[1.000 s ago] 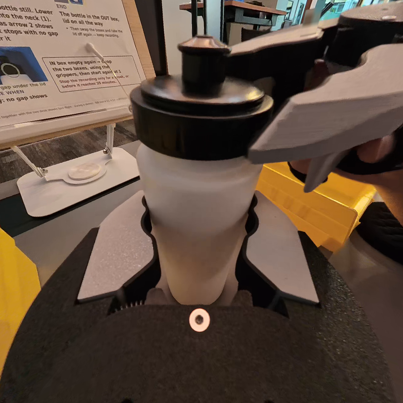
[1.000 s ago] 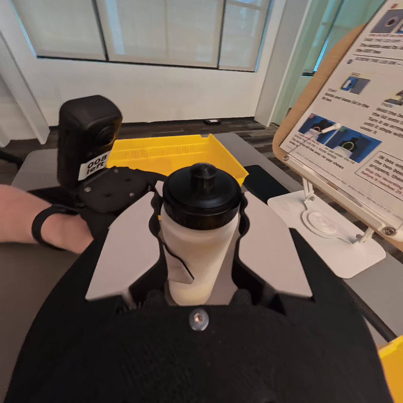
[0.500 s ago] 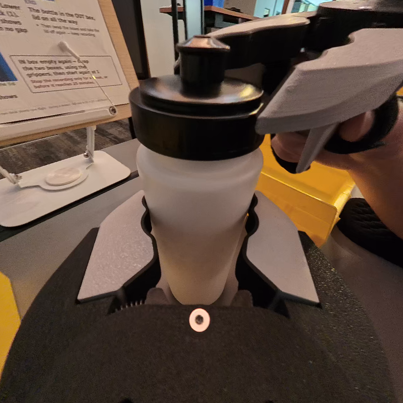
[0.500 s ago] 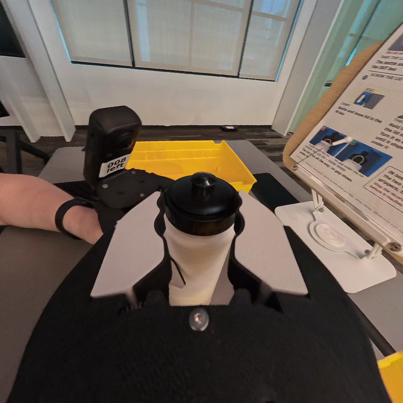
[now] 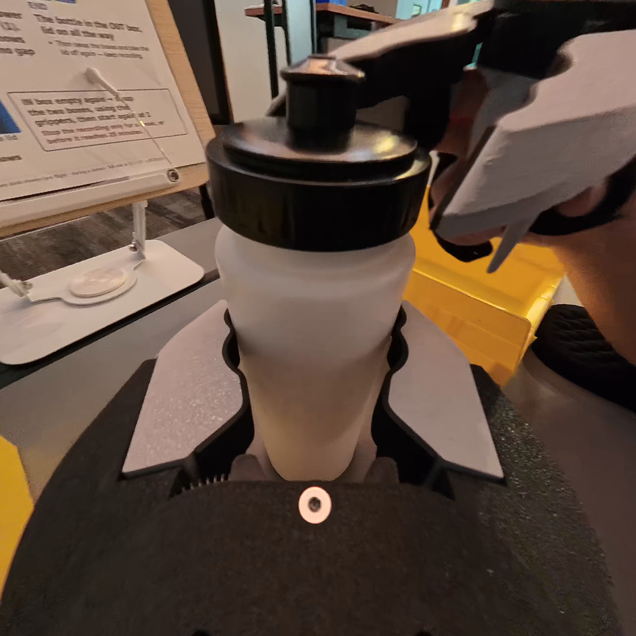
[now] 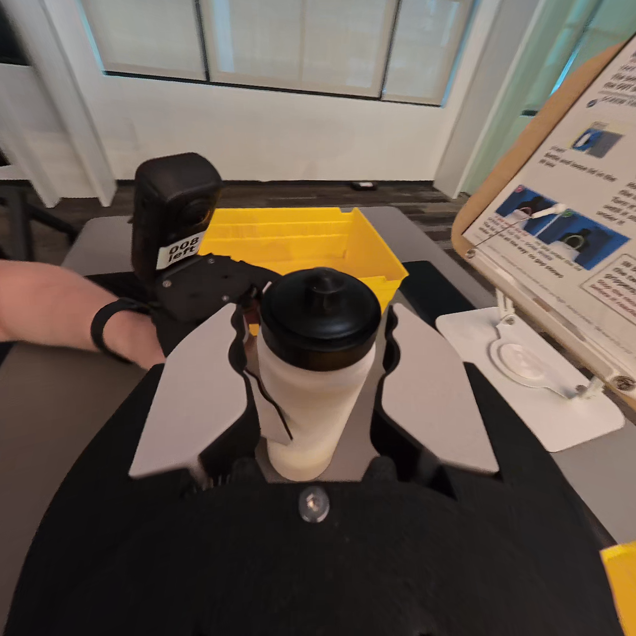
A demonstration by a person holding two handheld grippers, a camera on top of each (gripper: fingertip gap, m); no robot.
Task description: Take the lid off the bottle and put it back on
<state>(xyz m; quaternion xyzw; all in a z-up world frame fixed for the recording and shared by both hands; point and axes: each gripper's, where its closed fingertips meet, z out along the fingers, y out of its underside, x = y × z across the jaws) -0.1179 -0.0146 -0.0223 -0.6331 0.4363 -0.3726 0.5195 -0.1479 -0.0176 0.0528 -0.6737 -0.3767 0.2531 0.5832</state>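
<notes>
In the left wrist view, an instruction board (image 5: 86,93) on a white stand (image 5: 99,292) rises at the far left of the grey table (image 5: 86,371), and the left gripper (image 5: 315,371) is clamped on the body of the white bottle (image 5: 315,330), held upright with its black lid (image 5: 316,192) seated on the neck. To the right, the right gripper (image 6: 316,330) has its fingers (image 6: 423,389) parted on either side of the lid, apparently not touching it, with a yellow bin (image 6: 309,241) on the table behind the bottle.
</notes>
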